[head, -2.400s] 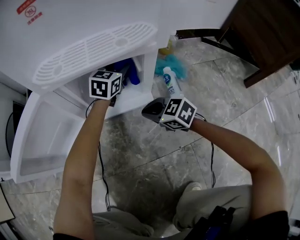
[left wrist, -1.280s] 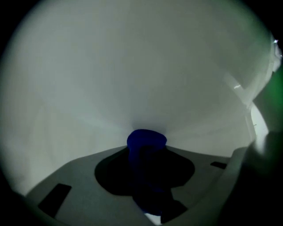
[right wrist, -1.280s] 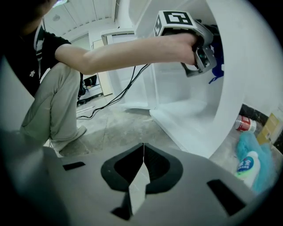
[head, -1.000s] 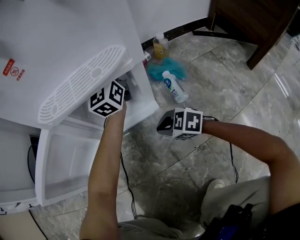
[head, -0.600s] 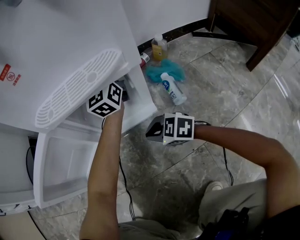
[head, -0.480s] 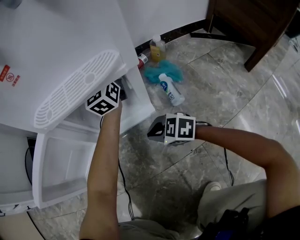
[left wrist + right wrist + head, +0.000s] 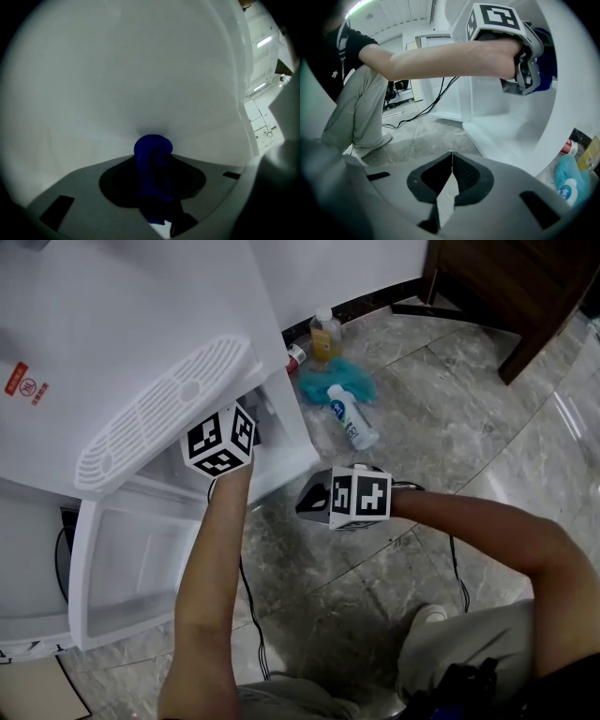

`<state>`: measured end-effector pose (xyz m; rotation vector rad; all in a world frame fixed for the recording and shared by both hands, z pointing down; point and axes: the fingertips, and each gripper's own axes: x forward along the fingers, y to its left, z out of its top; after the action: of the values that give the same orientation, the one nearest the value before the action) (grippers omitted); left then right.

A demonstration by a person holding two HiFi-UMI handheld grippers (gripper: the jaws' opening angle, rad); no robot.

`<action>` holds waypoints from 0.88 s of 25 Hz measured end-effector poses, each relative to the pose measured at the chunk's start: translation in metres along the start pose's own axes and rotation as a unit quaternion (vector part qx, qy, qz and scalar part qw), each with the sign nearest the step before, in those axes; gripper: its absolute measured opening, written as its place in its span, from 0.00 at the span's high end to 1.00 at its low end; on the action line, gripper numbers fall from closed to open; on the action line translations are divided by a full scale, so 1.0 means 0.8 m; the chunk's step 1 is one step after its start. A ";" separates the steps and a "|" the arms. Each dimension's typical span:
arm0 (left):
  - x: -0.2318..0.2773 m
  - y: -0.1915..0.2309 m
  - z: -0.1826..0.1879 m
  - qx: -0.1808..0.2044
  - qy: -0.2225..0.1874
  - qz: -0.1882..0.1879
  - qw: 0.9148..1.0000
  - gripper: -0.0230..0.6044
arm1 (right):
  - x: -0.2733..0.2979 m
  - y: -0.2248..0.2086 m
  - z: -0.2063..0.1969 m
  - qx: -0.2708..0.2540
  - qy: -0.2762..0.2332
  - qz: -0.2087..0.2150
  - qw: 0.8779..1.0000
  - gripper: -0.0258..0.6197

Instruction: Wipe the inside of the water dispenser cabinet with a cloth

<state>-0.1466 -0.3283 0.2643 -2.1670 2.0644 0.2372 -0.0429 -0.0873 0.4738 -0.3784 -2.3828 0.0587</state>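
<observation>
Two grippers are in my feed, and only the left one is working. The left gripper (image 7: 533,70) reaches into the water dispenser cabinet (image 7: 281,442), at about 10 o'clock from the middle of the head view. Its jaws stand partly apart and are clamped on a blue cloth (image 7: 153,151). The cloth's bunched end appears to touch the white inner wall (image 7: 140,70) straight ahead. The cabinet door (image 7: 131,568) hangs open toward 8 o'clock.

The right gripper (image 7: 451,171) is fully closed, tips meeting, with nothing between them. It hovers over the marble floor (image 7: 450,427) just outside the cabinet, near the middle of the head view.

At 1 o'clock from that gripper a white bottle (image 7: 352,416) lies on its side, touching a teal cloth (image 7: 319,385). A yellow bottle (image 7: 325,334) stands beyond them, by the wall.
</observation>
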 end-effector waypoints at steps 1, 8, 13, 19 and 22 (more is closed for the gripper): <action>0.004 0.001 0.002 0.002 -0.001 -0.001 1.000 0.75 | 0.001 0.001 0.000 0.000 0.000 0.002 1.000 0.96; 0.020 0.017 0.004 0.009 -0.007 0.024 1.000 0.75 | -0.013 -0.004 -0.030 0.024 0.012 -0.010 1.000 0.96; 0.009 0.008 0.001 0.007 0.007 0.012 1.000 0.75 | -0.017 -0.008 -0.041 0.022 0.029 -0.017 0.999 0.96; -0.036 -0.036 0.001 0.045 0.040 -0.091 0.994 0.75 | -0.030 -0.055 0.002 0.067 -0.017 -0.086 0.994 0.96; -0.088 -0.058 -0.015 0.094 0.081 -0.186 0.975 0.75 | -0.050 -0.084 0.035 0.131 -0.082 -0.123 0.980 0.96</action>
<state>-0.1031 -0.2595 0.2901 -2.4594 1.6238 -0.1753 -0.0501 -0.1612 0.4369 0.0487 -2.5240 0.2965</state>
